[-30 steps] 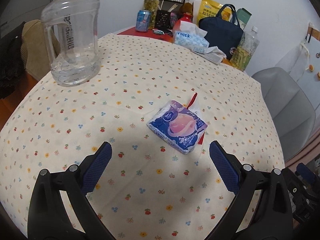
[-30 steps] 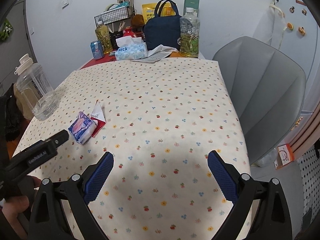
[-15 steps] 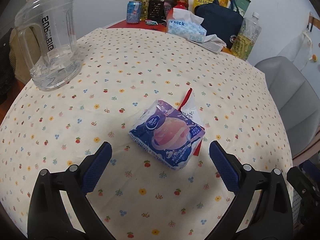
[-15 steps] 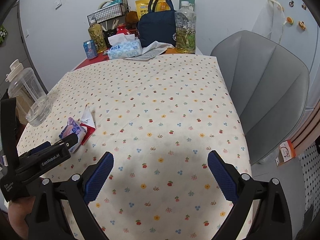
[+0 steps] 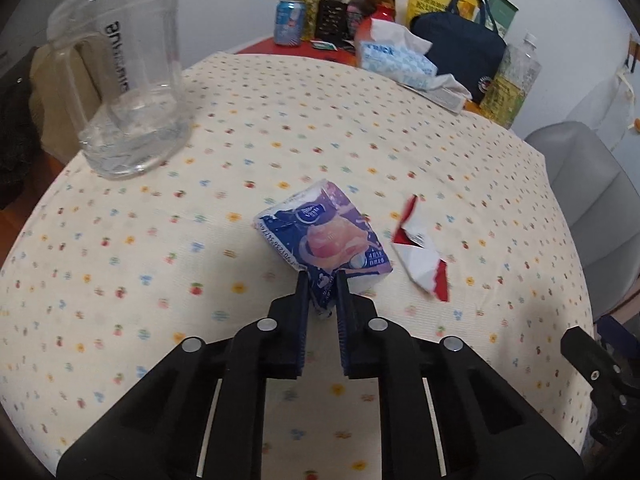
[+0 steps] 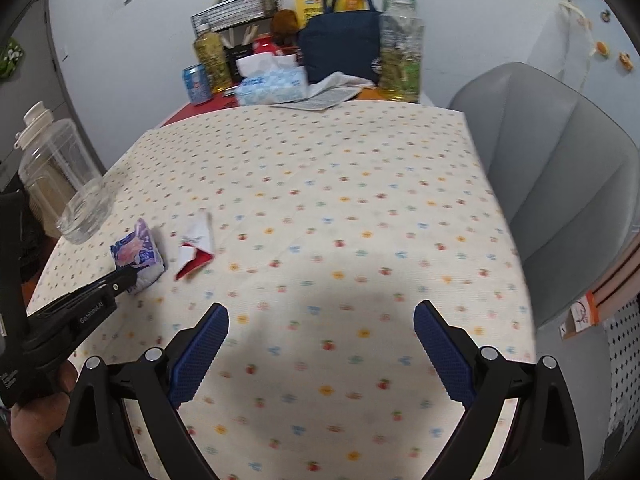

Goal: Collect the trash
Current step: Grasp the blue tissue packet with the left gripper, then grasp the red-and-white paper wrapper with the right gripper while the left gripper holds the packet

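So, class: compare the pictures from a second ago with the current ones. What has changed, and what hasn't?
The left hand-held gripper moved in on the blue snack wrapper; its jaws are closing, pinching the wrapper's near corner. The wrapper now lies apart from the red-and-white paper scrap. The right hand-held gripper remains open and empty; the clear jug hasn't moved.

Left edge of table: clear water jug (image 5: pixel 124 76)
Far edge: soda can (image 5: pixel 289 23), tissue pack (image 5: pixel 394 62), navy bag (image 5: pixel 460 50)
Right side: grey chair (image 6: pixel 556 184)

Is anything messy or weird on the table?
Yes. A crumpled blue-and-pink wrapper sits mid-table, tipped up off the cloth where the left gripper is closing on its corner. Beside it, apart, lies a torn red-and-white paper scrap, folded and creased. Both look like litter. Nothing seems spilled.
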Demonstrator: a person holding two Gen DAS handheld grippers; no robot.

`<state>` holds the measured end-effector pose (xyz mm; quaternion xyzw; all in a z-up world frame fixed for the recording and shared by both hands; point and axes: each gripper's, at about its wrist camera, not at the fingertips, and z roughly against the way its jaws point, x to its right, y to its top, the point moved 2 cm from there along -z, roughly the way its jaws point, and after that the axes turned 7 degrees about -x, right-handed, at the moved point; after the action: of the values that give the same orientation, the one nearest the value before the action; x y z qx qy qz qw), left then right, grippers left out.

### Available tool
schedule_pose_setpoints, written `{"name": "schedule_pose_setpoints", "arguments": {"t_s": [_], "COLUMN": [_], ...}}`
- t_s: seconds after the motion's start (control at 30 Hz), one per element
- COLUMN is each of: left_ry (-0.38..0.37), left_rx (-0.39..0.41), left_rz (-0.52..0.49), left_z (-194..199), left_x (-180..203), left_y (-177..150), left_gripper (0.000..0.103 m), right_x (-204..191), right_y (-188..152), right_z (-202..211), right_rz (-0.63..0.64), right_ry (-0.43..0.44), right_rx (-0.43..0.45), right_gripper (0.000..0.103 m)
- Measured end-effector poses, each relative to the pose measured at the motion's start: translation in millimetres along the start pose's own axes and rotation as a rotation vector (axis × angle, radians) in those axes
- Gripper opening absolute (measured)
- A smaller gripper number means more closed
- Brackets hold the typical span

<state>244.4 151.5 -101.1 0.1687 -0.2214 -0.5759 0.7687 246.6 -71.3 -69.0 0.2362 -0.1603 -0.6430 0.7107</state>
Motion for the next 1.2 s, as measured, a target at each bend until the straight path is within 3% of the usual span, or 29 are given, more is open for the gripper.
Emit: {"name": "schedule_pose_setpoints", "arguments": {"t_s": [0.23,0.47,0.7,0.8,0.93,1.03,1.2], "left_ry": [0.062,0.094,0.090,0.086,0.086,0.081,0.065], "left_rx": [0.026,0.045,0.050,0.050,0.050,0.050,0.056], "left_rz": [0.070,0.134,0.150,0.148,0.147,0.146,0.128], "left_z": [8,11,8,7,8,10,17], "left_x": [-42,-75,-87,-88,-88,-86,-73], "left_y": [1,3,4,4,3,1,-3], "left_gripper": [0.012,0.012,0.012,0.012,0.012,0.012,0.012], "right_x": [-47,-83,-103,-107,-110,-109,-99], "right_y": [3,12,19,21,22,20,11], "right_z": [-18,-34,-58,-66,-71,-67,-46], "right_rz": [0.094,0.166,0.181,0.185,0.189,0.190,0.183], "right_ry": [0.034,0.046,0.046,0.045,0.054,0.069,0.074], "right_rx": [-0.030,-0.041,-0.078,-0.093,-0.104,-0.106,-0.075], "right_gripper": [0.082,0.079,0.064,0.052,0.010,0.002,0.001]}}
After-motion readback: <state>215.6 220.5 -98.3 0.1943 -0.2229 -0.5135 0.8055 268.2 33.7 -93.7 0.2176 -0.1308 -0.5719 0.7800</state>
